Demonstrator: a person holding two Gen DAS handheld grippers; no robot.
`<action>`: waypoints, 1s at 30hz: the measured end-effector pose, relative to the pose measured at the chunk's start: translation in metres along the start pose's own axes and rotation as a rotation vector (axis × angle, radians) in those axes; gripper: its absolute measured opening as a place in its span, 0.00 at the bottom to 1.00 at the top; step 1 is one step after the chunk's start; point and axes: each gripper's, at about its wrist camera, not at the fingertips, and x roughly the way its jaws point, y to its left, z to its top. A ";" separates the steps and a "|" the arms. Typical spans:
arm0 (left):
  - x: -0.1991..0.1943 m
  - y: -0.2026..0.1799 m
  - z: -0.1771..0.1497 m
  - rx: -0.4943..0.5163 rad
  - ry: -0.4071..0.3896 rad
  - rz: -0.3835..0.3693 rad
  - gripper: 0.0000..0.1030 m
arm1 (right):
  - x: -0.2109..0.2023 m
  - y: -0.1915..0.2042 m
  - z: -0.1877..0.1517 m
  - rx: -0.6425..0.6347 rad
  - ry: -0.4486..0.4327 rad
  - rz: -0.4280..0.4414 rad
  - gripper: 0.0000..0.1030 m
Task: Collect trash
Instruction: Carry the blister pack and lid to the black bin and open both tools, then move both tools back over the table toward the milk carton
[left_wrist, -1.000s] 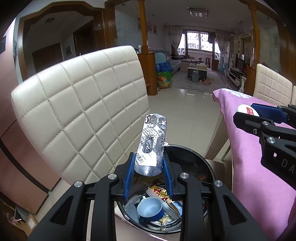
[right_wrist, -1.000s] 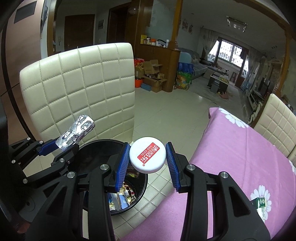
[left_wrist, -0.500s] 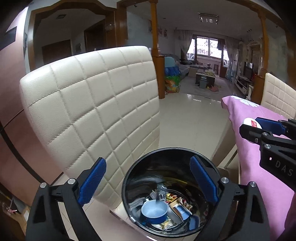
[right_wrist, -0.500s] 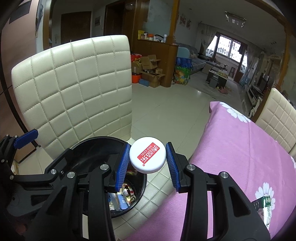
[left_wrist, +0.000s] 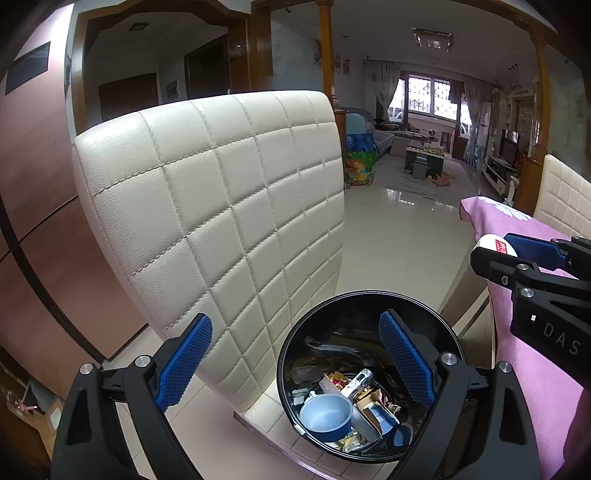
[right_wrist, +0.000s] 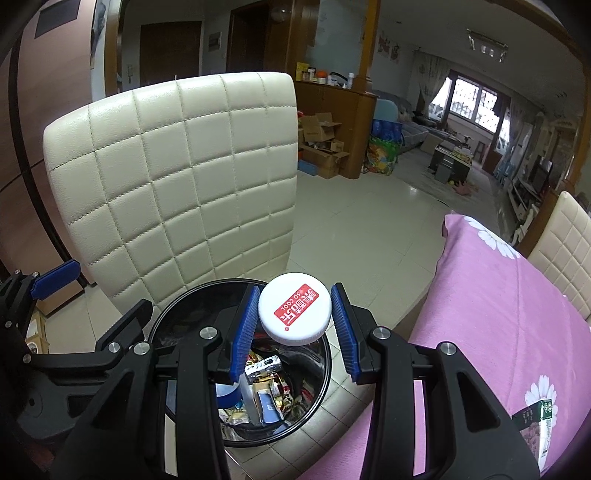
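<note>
- Left gripper (left_wrist: 295, 363) released, empty — its foil blister pack (right_wrist: 264, 366) lies in the black bin (left_wrist: 369, 295).
- Right gripper (right_wrist: 294, 325) grasping white lid (right_wrist: 294, 313) over the bin's rim; drop not yet done.
- Green carton (right_wrist: 540, 424) left on the pink desk (right_wrist: 498, 314).

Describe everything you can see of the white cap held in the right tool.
The white cap is a round, plastic-looking lid with a ribbed rim and a flat top bearing a red label with white characters and the words "SO COOL". It sits clamped between the right tool's blue ridged pads, top face tilted toward the camera. It hangs over the far rim of the black trash bin, not yet released. In the left wrist view only its edge shows, beside the pink tablecloth.
</note>
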 end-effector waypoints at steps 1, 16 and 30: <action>0.000 0.000 0.000 -0.002 0.001 0.001 0.87 | 0.001 0.001 0.000 -0.001 0.001 0.001 0.40; -0.002 -0.002 -0.001 -0.002 0.004 -0.010 0.87 | -0.005 -0.009 -0.005 0.014 -0.005 -0.016 0.55; -0.026 -0.077 -0.005 0.122 -0.008 -0.118 0.87 | -0.055 -0.089 -0.052 0.116 -0.013 -0.141 0.55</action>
